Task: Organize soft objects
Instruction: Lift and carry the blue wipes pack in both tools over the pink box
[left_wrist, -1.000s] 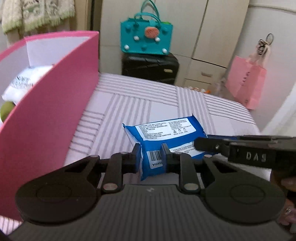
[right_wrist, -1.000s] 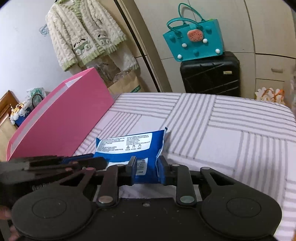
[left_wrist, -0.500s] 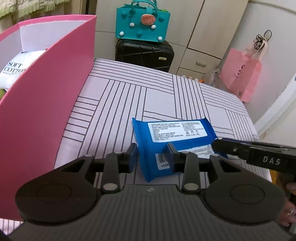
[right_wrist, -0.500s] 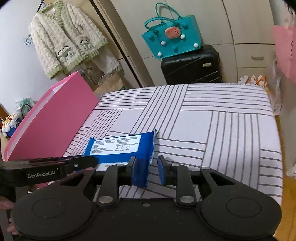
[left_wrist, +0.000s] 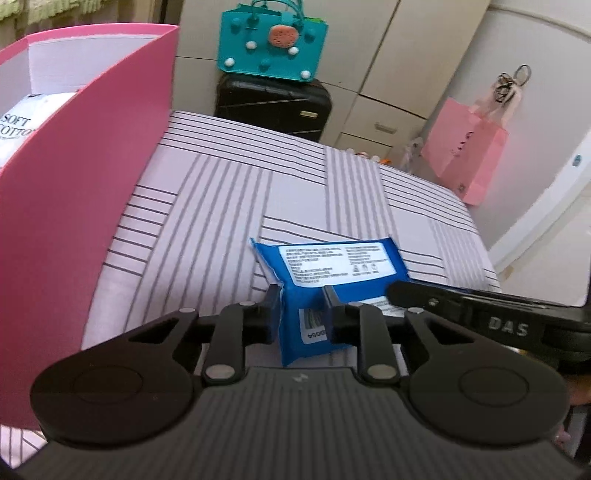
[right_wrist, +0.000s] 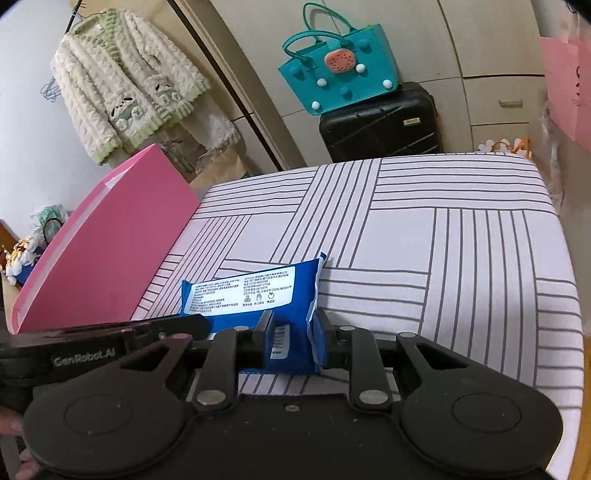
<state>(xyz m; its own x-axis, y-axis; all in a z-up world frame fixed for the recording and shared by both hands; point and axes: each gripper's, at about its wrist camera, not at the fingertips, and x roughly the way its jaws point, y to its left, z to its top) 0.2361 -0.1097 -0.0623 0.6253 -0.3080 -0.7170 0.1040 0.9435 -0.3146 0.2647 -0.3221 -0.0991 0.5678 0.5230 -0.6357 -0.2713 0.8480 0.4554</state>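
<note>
A blue wet-wipe pack (left_wrist: 325, 269) with a white label is held above the striped bed. My left gripper (left_wrist: 301, 306) is shut on its left end. My right gripper (right_wrist: 291, 325) is shut on its right end (right_wrist: 258, 291). Each gripper shows in the other's view: the right one (left_wrist: 480, 314) in the left wrist view, the left one (right_wrist: 110, 339) in the right wrist view. A tall pink box (left_wrist: 74, 192) stands to the left on the bed, with a white "SOFT COTTON" pack (left_wrist: 22, 125) inside it.
The striped bed (right_wrist: 443, 240) stretches ahead to its far edge. Beyond it stand a black suitcase (left_wrist: 273, 107) with a teal bag (left_wrist: 273, 40) on top. A pink paper bag (left_wrist: 469, 155) hangs at the right. A knitted cardigan (right_wrist: 125, 85) hangs at the left.
Both grippers have risen with the wipe pack held between them, so the bed looks lower and further away. The pink box stays put.
</note>
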